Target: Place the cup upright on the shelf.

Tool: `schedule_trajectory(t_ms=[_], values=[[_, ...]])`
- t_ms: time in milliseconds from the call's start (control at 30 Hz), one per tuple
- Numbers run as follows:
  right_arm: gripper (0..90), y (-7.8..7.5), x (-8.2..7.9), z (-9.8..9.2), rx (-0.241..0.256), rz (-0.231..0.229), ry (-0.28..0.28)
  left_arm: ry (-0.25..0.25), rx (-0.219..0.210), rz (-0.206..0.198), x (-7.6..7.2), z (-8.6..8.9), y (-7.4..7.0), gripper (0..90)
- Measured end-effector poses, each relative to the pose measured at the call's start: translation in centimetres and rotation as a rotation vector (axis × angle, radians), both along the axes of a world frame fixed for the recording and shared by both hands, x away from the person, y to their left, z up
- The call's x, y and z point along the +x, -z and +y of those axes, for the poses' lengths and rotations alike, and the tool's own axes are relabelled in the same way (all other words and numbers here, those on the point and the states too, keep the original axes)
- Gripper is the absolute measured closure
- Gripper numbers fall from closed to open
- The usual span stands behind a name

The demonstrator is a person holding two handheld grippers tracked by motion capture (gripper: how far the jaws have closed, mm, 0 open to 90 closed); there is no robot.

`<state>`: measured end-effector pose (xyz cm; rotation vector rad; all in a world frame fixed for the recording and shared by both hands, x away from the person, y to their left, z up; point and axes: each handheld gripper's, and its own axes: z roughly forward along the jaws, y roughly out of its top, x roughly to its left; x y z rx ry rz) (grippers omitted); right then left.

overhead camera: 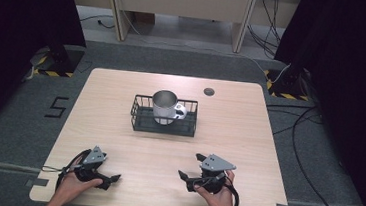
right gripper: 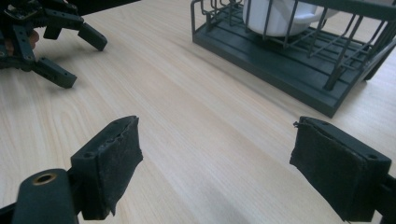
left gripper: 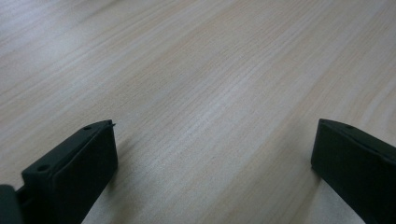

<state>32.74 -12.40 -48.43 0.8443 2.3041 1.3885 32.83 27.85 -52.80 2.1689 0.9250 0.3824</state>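
Both grippers parked near the wire basket, jaws wide apart.

The mug stands inside the basket (top cropped in the right gripper view); left gripper and right gripper sit empty, well short of it.

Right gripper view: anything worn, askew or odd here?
The pad on one jaw of the right hand-held gripper looks frayed, its lower corner peeling away. Otherwise nothing stands out: the mug stands upright inside the wire basket, and both hand-held grippers are open, holding nothing.
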Motion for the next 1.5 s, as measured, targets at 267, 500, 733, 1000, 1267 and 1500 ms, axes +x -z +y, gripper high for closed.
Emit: schedule_trajectory(t_ms=[267,500,733,1000,1267,1500], values=[[15.1,0.6,-0.4,-0.8,-0.002,0.013,0.019,0.0,0.0,0.0,0.0,0.0,0.0,0.0],[15.2,0.9,-0.7,-1.3,-0.004,0.018,0.03,0.0,0.0,0.0,0.0,0.0,0.0,0.0],[15.1,0.8,-0.9,-2.1,0.001,0.017,0.047,0.001,0.001,0.001,0.0,0.0,0.0,0.0],[15.1,1.2,-1.4,-2.7,0.002,0.031,0.059,0.0,0.0,0.0,0.0,0.0,0.0,0.0],[15.1,1.6,-1.9,-3.1,-0.01,0.057,0.069,0.0,0.0,0.0,0.0,0.0,0.0,0.0],[15.0,2.1,-2.5,-3.7,-0.04,0.072,0.091,0.0,0.0,0.0,0.0,0.0,0.0,0.0]])
